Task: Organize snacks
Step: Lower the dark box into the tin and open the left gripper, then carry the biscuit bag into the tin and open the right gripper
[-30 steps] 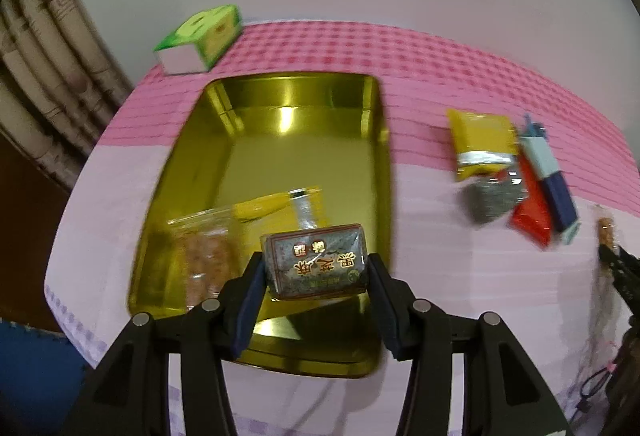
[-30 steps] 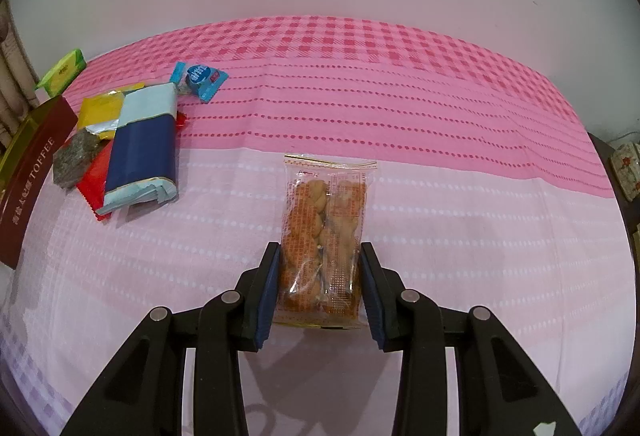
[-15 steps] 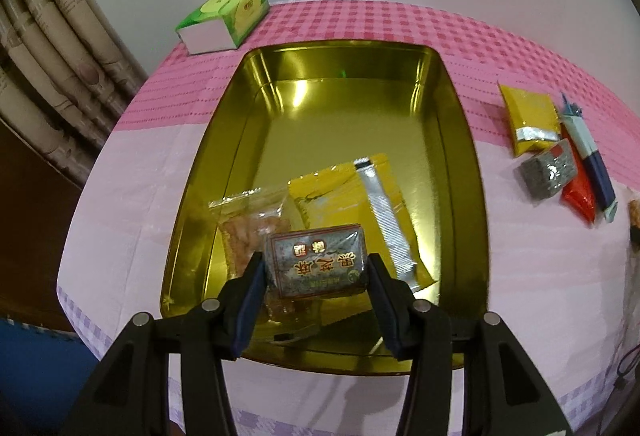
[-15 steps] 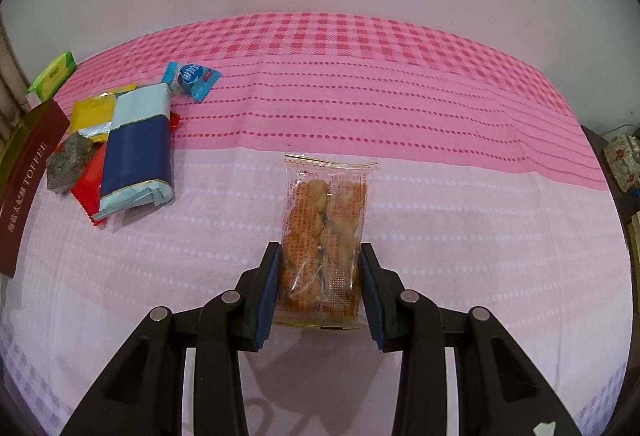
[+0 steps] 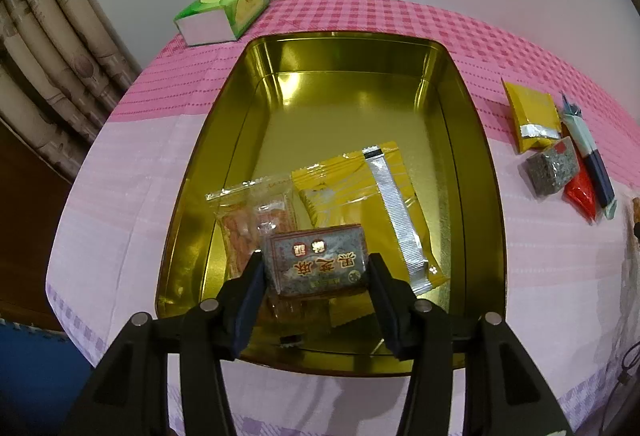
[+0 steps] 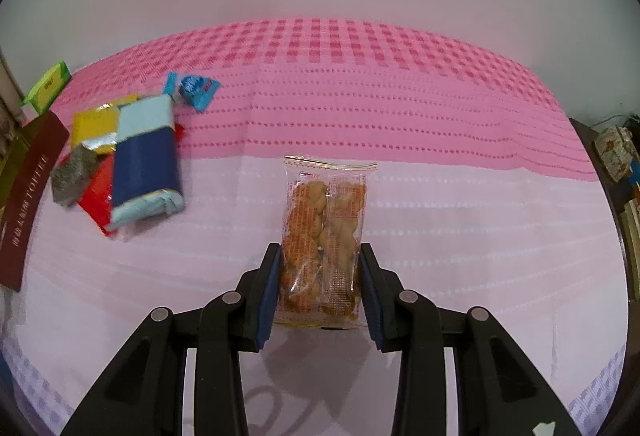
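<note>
My left gripper [image 5: 316, 268] hangs over the near end of the gold tin [image 5: 480, 163]. A dark grey sesame-bar packet [image 5: 320, 260] with red and gold print sits crosswise between its blue pads. The jaws are opening, and the pads still touch the packet's ends. Under it in the tin lie a clear packet of orange crackers [image 5: 248, 211] and a yellow packet [image 5: 348, 179]. My right gripper [image 6: 320, 276] is shut on the lower half of a clear packet of peanut snacks [image 6: 324, 220], just over the pink cloth.
Loose snacks lie in a pile between the grippers: a blue packet [image 6: 144, 163], a yellow one [image 6: 94, 125], a grey block [image 6: 74, 171], a red one [image 6: 98, 195] and a blue candy [image 6: 196, 89]. A green tissue box [image 5: 224, 7] stands behind the tin. Curtains hang on the left.
My left gripper has carried the sesame packet forward and down over the tin, above the two packets lying there. The right gripper and its peanut packet have stayed put.
</note>
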A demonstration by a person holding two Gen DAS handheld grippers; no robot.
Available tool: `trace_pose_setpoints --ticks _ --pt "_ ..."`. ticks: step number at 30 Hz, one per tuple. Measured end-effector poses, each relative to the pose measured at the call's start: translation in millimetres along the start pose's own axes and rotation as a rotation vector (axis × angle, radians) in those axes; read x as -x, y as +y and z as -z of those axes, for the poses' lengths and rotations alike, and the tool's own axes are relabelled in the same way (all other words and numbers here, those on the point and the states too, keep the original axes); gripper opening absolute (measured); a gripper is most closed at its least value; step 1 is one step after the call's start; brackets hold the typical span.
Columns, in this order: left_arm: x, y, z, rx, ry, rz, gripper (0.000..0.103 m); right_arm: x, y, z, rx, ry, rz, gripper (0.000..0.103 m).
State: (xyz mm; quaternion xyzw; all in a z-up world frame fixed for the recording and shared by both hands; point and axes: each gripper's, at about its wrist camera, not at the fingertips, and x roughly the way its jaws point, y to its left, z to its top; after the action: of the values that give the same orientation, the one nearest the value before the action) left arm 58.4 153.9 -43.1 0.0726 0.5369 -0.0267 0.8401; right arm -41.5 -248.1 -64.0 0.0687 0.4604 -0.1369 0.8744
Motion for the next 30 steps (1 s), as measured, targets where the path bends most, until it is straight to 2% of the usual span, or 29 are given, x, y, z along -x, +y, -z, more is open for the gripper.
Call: trace_pose_setpoints --ticks 7,14,19,24,30 --pt "6.4 4.0 -3.2 0.006 -0.008 0.023 0.059 22.2 29.8 -6.6 0.037 -0.037 -0.039 0.034" --pt "29.3 9.6 -6.3 -0.001 -0.073 0.037 0.060 41.2 86.0 -16.0 0.107 -0.066 -0.126 0.034" --pt "38.9 29.6 -9.9 0.046 -0.108 0.022 0.060 49.6 146.9 -22.8 0.186 -0.068 -0.216 0.034" --pt "42.6 62.4 -13.7 0.126 -0.128 -0.039 0.060 55.3 218.0 -22.8 0.267 -0.054 -0.313 0.034" --pt "47.4 93.1 -12.3 0.200 -0.139 -0.064 0.060 59.0 291.4 -13.8 0.378 -0.040 -0.385 0.034"
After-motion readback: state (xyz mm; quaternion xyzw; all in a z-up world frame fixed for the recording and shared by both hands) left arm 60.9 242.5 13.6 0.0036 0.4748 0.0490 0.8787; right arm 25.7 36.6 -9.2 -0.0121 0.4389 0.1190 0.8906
